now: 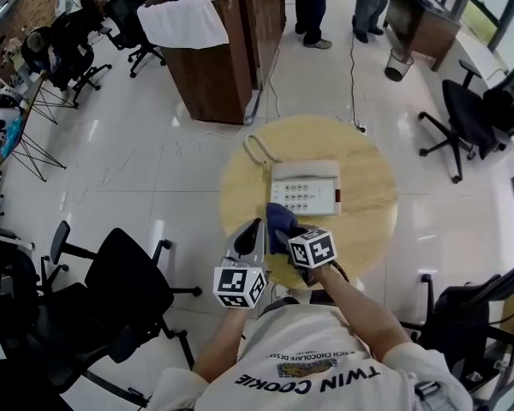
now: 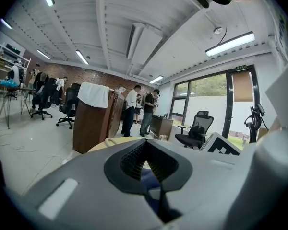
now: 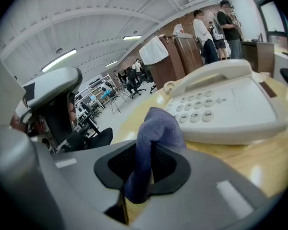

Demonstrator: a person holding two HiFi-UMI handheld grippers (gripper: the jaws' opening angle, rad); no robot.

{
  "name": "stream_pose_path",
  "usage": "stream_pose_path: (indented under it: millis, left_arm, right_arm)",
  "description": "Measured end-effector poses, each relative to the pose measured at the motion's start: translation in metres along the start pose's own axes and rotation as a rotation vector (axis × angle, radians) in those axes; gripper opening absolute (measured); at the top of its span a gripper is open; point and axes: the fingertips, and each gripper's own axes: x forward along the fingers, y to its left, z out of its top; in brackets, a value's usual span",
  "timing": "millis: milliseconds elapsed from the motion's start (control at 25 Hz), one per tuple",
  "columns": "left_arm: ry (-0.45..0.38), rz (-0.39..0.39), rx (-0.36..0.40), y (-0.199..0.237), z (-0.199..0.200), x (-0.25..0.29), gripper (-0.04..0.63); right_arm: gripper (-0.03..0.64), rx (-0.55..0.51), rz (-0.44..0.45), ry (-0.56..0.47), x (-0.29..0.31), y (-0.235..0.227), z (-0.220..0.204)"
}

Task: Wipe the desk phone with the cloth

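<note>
Right gripper view: right gripper (image 3: 143,166) jaws clamped on the blue cloth (image 3: 157,128), bunched just at the near edge of the desk phone (image 3: 230,104) on the round wooden table (image 3: 261,164). Left gripper (image 2: 146,152) jaws together, nothing held, just beside the cloth

The head view looks steeply down from over the person (image 1: 308,358) onto the round tabletop (image 1: 368,204), mid-frame, with the desk phone (image 1: 304,187) toward 12 o'clock. The left gripper view rides low behind the left tongs (image 2: 145,147), tilted up at the ceiling (image 2: 134,23). The right gripper view sits close behind the right tongs (image 3: 145,150), with the desk phone near at 1 o'clock. All three share the tabletop and the wooden cabinet (image 1: 210,75).
</note>
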Motion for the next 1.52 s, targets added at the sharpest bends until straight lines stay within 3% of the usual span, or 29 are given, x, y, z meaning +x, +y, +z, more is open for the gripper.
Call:
stream_pose_path:
  millis: [760, 1080, 1520]
  left_arm:
    - [0.039, -0.235, 0.032, -0.072, -0.008, 0.056, -0.008]
    - [0.057, -0.252, 0.028, -0.081, -0.014, 0.066, -0.008]
    - [0.08, -0.22, 0.035, -0.087, -0.012, 0.098, -0.008]
  right_arm:
    - [0.067, 0.252, -0.273, -0.137, -0.108, -0.114, -0.038]
    - [0.066, 0.368, -0.364, -0.212, -0.145, -0.16, -0.041]
    - [0.067, 0.342, -0.339, -0.193, -0.132, -0.202, 0.005]
